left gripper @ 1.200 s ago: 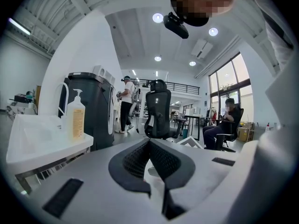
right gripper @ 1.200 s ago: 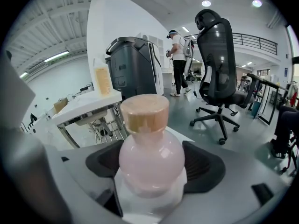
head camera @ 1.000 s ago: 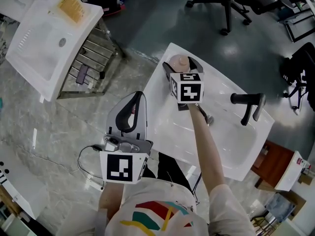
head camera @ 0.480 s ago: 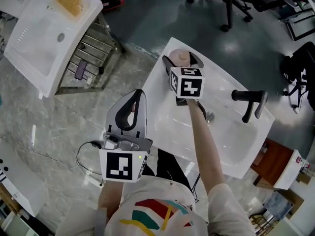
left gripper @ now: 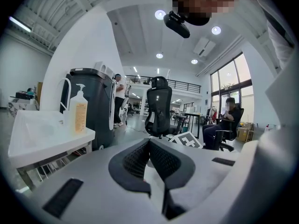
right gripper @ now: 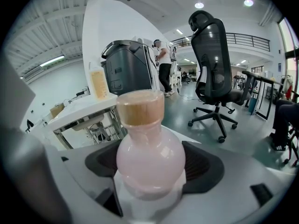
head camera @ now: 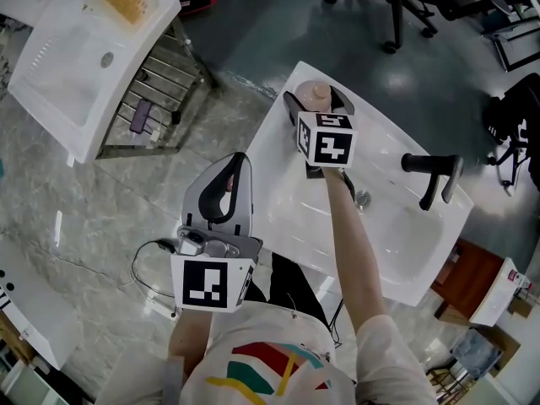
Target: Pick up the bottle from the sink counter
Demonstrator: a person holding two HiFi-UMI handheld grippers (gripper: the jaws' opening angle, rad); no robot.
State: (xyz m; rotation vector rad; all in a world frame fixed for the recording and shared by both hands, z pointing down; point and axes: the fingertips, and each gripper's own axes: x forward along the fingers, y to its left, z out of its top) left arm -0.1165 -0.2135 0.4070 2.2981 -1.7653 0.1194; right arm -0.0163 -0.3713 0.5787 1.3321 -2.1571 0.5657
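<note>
A pink round-bodied bottle [head camera: 314,94] with a tan cap stands at the far corner of the white sink counter [head camera: 396,226]. My right gripper [head camera: 317,99] reaches over the basin, its jaws against either side of the bottle. In the right gripper view the bottle [right gripper: 149,153] fills the space between the two black pads, with no gap on either side of the right gripper [right gripper: 152,169]. My left gripper [head camera: 234,165] hangs off the counter's left side over the floor, shut and empty. Its pads meet in the left gripper view [left gripper: 149,146].
A black faucet [head camera: 430,175] rises at the counter's right, and a drain [head camera: 363,198] sits in the basin. A second white sink unit [head camera: 76,66] with a dispenser bottle [left gripper: 78,111] stands far left on a metal rack. Office chairs [head camera: 388,7] stand beyond.
The head camera has shifted slightly. The right gripper stays around the bottle, and the left gripper has not moved.
</note>
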